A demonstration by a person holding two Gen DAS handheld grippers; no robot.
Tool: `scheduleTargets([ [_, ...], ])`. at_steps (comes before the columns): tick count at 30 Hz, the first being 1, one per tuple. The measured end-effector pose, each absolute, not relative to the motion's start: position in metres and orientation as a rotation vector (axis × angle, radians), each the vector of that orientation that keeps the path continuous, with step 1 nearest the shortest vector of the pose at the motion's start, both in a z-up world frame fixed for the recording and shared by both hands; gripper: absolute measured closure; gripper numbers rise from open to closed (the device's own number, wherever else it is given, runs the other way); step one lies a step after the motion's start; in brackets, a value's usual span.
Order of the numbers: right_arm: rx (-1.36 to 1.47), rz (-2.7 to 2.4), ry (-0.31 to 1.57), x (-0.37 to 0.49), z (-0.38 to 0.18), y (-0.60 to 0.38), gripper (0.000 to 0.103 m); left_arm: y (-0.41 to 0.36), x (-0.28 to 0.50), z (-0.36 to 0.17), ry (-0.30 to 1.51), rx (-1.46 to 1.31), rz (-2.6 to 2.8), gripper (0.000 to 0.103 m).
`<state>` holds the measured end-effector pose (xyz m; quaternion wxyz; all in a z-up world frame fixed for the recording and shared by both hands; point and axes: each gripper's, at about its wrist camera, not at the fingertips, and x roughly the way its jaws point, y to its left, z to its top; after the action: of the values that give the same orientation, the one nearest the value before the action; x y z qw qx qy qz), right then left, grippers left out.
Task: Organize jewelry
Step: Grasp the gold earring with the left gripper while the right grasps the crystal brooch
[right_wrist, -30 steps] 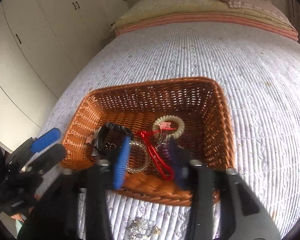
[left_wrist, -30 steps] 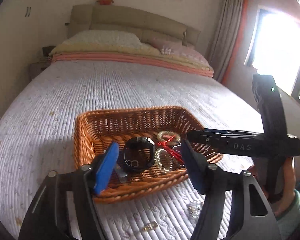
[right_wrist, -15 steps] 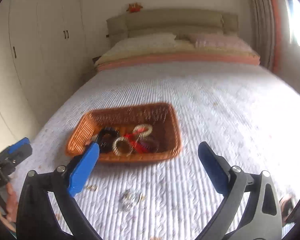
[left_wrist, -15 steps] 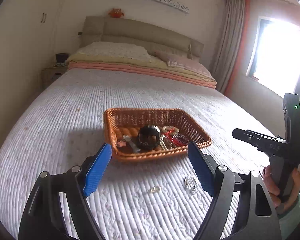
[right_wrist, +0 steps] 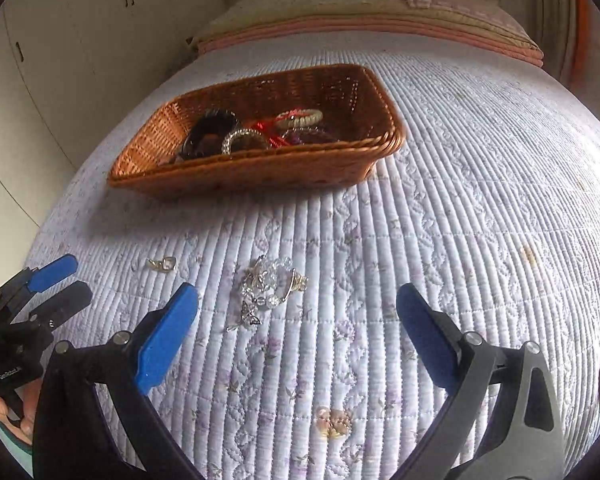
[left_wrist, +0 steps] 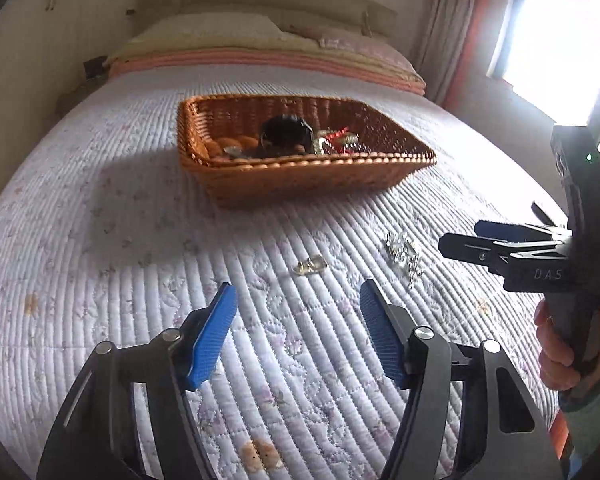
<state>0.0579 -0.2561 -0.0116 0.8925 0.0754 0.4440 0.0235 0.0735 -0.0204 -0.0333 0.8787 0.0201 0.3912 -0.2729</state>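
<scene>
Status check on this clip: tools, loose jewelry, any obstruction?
Left tool and right tool open, empty. Crystal cluster and small gold piece lie on quilt, outside wicker basket. Nothing blocking.

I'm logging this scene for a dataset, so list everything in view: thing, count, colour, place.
wicker basket: one, brown, on the quilt mid-bed.
black band: one, inside the basket, left part.
bracelets and red cord: several, cream, silver, purple, red, in the basket.
crystal jewelry cluster: one, clear and silver, on the quilt before the basket.
small gold piece: one, on the quilt, left of the cluster.
quilt: one, pale lilac, covering the bed.
pillows: cream and pink, at the headboard.
left gripper: blue pads, open, empty.
right gripper: blue pads, open, empty.
</scene>
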Motion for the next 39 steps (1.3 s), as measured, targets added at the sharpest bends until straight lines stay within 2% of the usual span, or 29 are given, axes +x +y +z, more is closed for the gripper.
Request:
scheduleTargets([
  [5, 0.103, 0.083, 0.969, 0.067, -0.030, -0.239, 0.035, -0.034, 0.091, -0.043, 0.843, 0.128, -0.606, 0.050],
  [9, 0.070, 0.108, 0.999, 0.076, -0.042, -0.224, 0.048, -0.047, 0.108, -0.046, 0.847, 0.178, -0.629, 0.050],
  [12, 0.018, 0.074, 0.999, 0.081, -0.048, -0.217, 0.061, -0.055, 0.121, -0.050, 0.863, 0.198, -0.641, 0.057],
  [14, 0.017, 0.061, 0.991, 0.081, -0.049, -0.218, 0.070, -0.060, 0.124, -0.054, 0.880, 0.205, -0.653, 0.069],
  [17, 0.046, 0.038, 0.987, 0.083, -0.049, -0.230, 0.078, -0.065, 0.117, -0.055, 0.870, 0.232, -0.663, 0.070],
  [19, 0.065, 0.021, 0.983, 0.082, -0.050, -0.241, 0.078, -0.067, 0.113, -0.054, 0.877, 0.224, -0.692, 0.074],
  [31, 0.127, 0.083, 0.955, 0.074, -0.047, -0.258, 0.077, -0.078, 0.097, -0.058, 0.875, 0.237, -0.613, 0.073],
  [34, 0.148, 0.118, 0.951, 0.068, -0.044, -0.261, 0.063, -0.082, 0.100, -0.058, 0.872, 0.244, -0.594, 0.073],
  [35, 0.152, 0.127, 0.947, 0.065, -0.043, -0.262, 0.052, -0.083, 0.100, -0.058, 0.868, 0.246, -0.590, 0.073],
  [36, 0.149, 0.133, 0.937, 0.063, -0.040, -0.262, 0.046, -0.084, 0.101, -0.059, 0.866, 0.247, -0.588, 0.072],
  [39, 0.110, 0.124, 0.917, 0.057, -0.035, -0.263, 0.046, -0.085, 0.100, -0.060, 0.858, 0.246, -0.585, 0.071],
])
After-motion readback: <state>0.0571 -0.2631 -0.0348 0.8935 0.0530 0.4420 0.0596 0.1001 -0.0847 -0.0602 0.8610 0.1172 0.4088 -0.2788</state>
